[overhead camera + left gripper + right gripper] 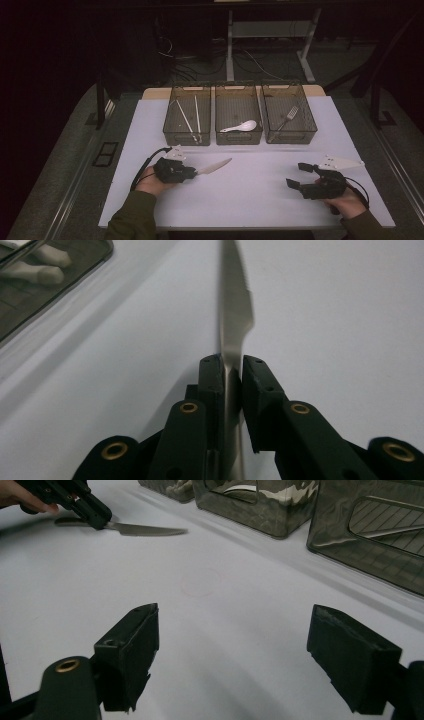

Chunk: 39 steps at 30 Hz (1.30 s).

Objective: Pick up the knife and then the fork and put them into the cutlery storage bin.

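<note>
A table knife (215, 166) with a silver blade points right and away over the white table (250, 200). My left gripper (192, 173) is shut on its handle. In the left gripper view the knife (235, 305) stands on edge between the two black jaws of my left gripper (231, 362), which press on it from both sides. My right gripper (297, 175) rests at the right of the table, open, with nothing between its fingers. The right gripper view has its own jaws (232, 630) far apart over bare table, and the knife (145, 529) in the left gripper (95, 515) at top left.
Three see-through bins stand in a row at the back. The left bin (186, 136) holds chopsticks (190, 117), the middle bin (238, 138) a white spoon (240, 126), the right bin (292, 136) a fork (288, 116). A faint red circle (200, 584) marks the table.
</note>
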Each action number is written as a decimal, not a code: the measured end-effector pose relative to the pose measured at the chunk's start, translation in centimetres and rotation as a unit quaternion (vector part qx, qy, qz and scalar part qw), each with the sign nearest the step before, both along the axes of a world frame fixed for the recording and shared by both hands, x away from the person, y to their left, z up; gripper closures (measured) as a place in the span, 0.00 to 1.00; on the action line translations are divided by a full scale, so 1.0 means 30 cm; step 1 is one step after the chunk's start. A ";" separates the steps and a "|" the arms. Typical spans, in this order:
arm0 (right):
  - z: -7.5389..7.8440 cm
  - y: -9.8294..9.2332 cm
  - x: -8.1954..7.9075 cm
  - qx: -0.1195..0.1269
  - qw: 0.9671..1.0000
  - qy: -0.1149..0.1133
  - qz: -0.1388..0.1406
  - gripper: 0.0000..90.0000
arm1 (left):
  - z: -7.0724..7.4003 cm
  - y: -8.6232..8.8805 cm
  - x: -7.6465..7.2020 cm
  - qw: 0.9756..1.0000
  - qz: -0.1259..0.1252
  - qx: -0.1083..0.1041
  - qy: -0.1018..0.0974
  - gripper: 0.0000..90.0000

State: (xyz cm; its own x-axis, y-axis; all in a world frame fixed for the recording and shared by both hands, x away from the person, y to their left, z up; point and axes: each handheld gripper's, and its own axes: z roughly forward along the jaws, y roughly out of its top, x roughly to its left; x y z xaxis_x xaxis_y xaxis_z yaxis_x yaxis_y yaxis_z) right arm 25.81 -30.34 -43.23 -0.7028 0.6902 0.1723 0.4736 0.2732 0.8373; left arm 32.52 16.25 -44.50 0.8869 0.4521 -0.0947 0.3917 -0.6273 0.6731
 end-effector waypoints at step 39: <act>0.006 0.007 -0.005 -0.001 1.000 -0.009 0.007 0.23 | 0.064 -0.022 -0.064 0.998 0.007 -0.045 -0.042 0.88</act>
State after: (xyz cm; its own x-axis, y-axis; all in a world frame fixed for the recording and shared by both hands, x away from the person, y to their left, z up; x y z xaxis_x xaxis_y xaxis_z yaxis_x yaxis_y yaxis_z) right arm 25.65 -30.11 -43.06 -0.7149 0.6814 0.1572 0.4541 0.2814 0.8453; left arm 30.60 15.59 -42.59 0.8866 0.4584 -0.0616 0.3407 -0.5572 0.7572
